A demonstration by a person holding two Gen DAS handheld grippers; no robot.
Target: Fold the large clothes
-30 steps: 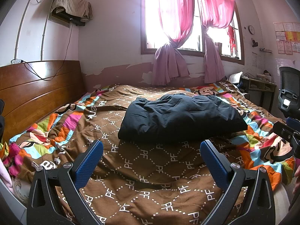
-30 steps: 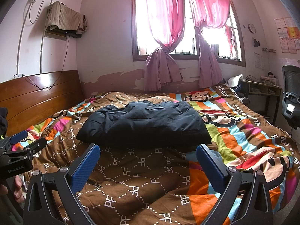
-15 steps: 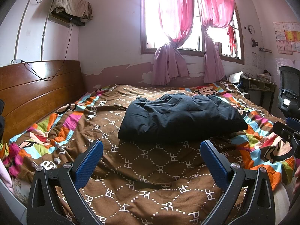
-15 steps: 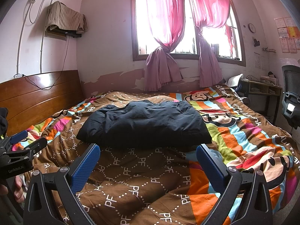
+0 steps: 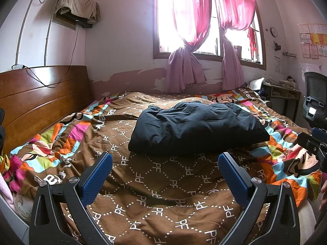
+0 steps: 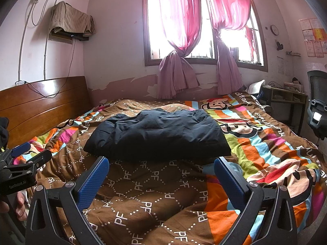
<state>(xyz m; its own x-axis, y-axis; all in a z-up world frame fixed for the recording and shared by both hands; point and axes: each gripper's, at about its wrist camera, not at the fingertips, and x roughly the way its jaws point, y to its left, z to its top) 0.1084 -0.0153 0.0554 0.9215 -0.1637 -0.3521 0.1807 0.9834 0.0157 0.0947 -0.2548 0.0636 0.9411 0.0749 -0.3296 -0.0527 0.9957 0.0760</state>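
A dark navy padded garment [image 5: 196, 128] lies folded into a thick rectangle in the middle of the bed; it also shows in the right wrist view [image 6: 159, 136]. My left gripper [image 5: 165, 161] is open and empty, held above the quilt just in front of the garment's near edge. My right gripper [image 6: 161, 163] is open and empty, also short of the near edge. The right gripper shows at the right edge of the left wrist view [image 5: 314, 143]. The left gripper shows at the left edge of the right wrist view [image 6: 22, 163].
The bed is covered by a brown and striped cartoon quilt [image 5: 155, 192]. A wooden headboard [image 5: 36, 100] stands at the left. A window with pink curtains [image 5: 200, 40] is behind the bed. A desk [image 6: 284, 100] and an office chair [image 6: 316, 106] stand at the right.
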